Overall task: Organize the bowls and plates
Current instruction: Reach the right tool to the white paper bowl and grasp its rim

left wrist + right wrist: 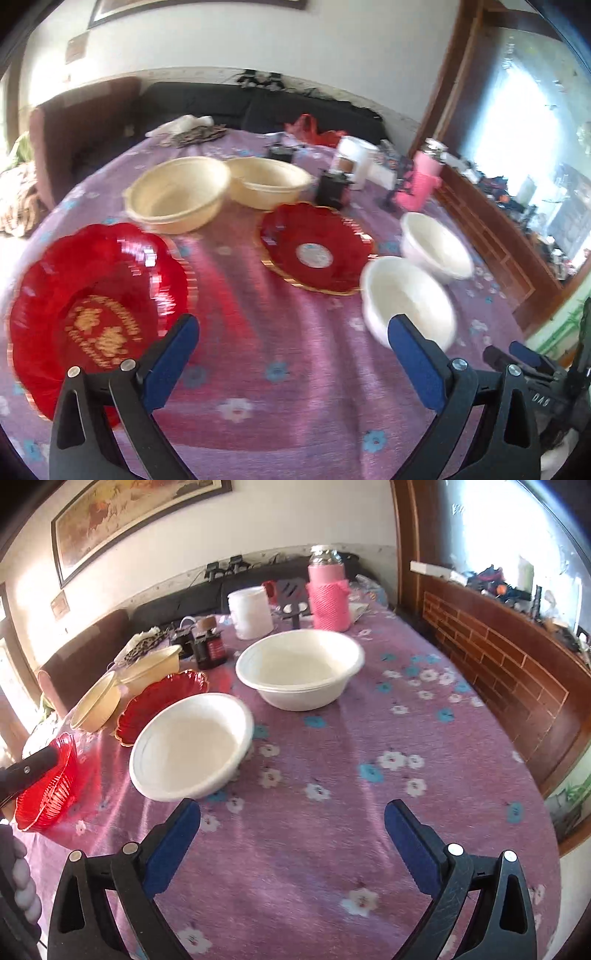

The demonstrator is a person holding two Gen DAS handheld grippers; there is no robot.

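While both hand-held tools hung over a purple flowered tablecloth point(332, 830), the left gripper point(293, 328) had its blue-padded jaws spread wide with nothing between them, above bare cloth between a red scalloped plate point(96, 295) with gold lettering on its left and the nearer white bowl point(408, 295) on its right. The right gripper point(291, 812) was likewise released and empty, its left finger tip just short of that bowl's rim in the right wrist view.

Six pieces of tableware lay spread across the table. Two cream bowls point(177, 194) sat side by side toward the far edge, their rims apparently touching. A second red plate with a gold rim point(314, 247) lay near the middle, just in front of them. Beside it stood the nearer white bowl, with the farther white bowl point(299, 668) behind it, a strip of cloth between the two. No pieces were stacked.

Beyond the dishes stood a pink knit-covered flask point(328, 590), a white lidded tub point(251, 613) and a small dark bottle point(212, 646). A dark sofa point(258, 107) ran along the wall behind the table, under a framed painting point(129, 520). The left wrist view was blurred.
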